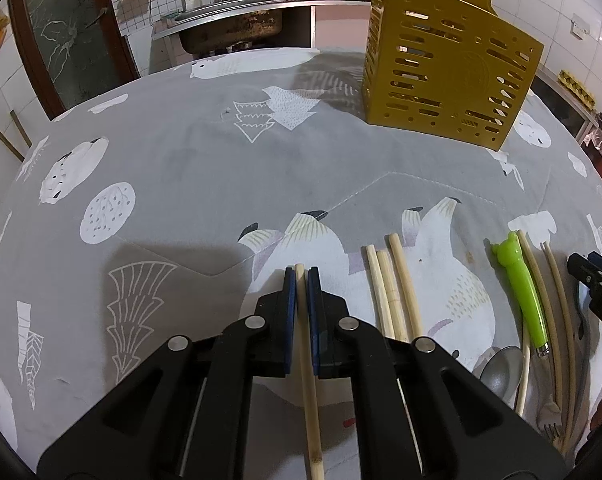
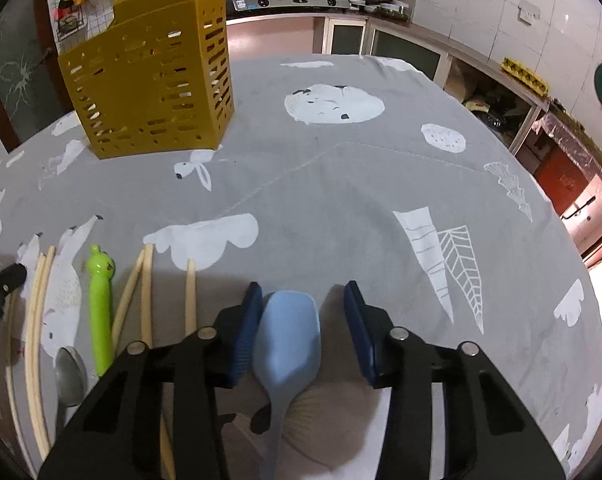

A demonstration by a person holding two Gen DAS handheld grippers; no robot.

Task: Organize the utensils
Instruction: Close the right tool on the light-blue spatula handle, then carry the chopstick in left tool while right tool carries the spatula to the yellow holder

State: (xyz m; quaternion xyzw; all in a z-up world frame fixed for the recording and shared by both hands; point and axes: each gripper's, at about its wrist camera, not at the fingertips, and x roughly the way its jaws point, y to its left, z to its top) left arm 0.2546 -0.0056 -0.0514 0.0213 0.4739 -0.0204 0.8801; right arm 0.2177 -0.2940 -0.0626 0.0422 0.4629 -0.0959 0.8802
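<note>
Grey printed tablecloth (image 1: 205,168) carries a yellow slotted holder (image 1: 449,80) at the far side. Left gripper (image 1: 301,280) is clenched on one chopstick (image 1: 309,380). Right gripper (image 2: 301,300) stands released around a blue spoon (image 2: 289,340) lying on the cloth.

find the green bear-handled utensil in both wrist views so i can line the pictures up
Left wrist view: the green bear-handled utensil lies at the lower right, among the pale chopsticks, right of the left tongs.
Right wrist view: it lies at the lower left, left of the right tongs.
Shared landmark: the yellow slotted utensil holder, standing farther back on the grey cloth in both.
</note>
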